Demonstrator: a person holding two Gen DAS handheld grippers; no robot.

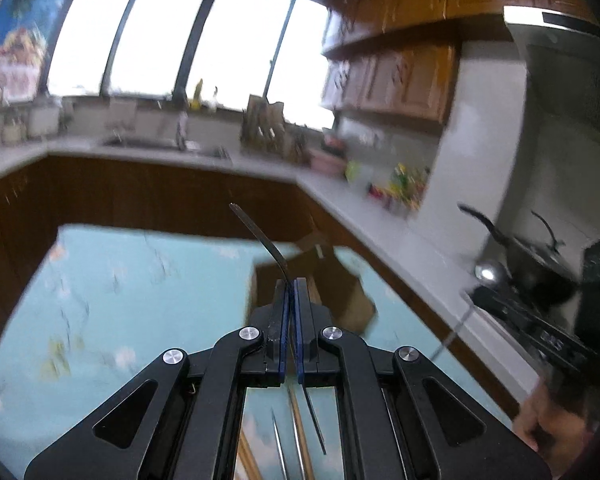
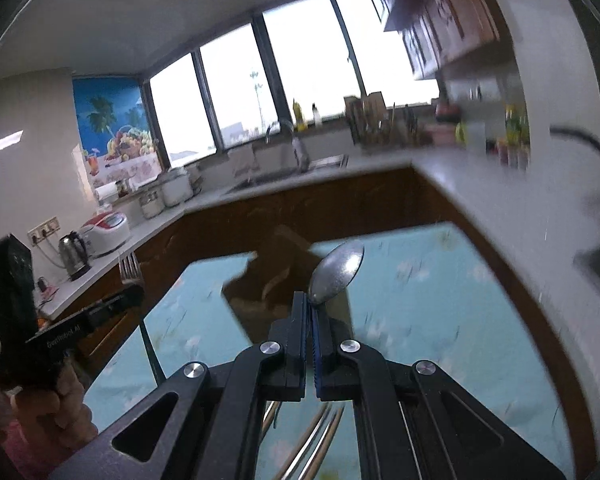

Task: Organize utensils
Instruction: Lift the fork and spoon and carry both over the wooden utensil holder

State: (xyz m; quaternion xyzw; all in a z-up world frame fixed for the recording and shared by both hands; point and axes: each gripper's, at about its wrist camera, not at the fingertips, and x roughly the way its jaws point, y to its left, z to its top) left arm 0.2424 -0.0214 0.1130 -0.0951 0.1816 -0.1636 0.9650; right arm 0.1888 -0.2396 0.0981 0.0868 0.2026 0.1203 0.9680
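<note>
My left gripper is shut on a metal fork, seen edge-on and curving upward from the pads. In the right wrist view the same fork shows its tines at the far left. My right gripper is shut on the neck of a steel spoon, whose bowl rises above the pads. A brown open box stands on the table beyond both grippers, also visible as the box in the left wrist view. More loose utensils lie on the cloth below the fingers.
The table wears a light blue flowered cloth. Behind it runs a counter with dark wooden cabinets, a sink, jars and bottles. A kettle and a cooker sit on the left counter; a pan is on the stove.
</note>
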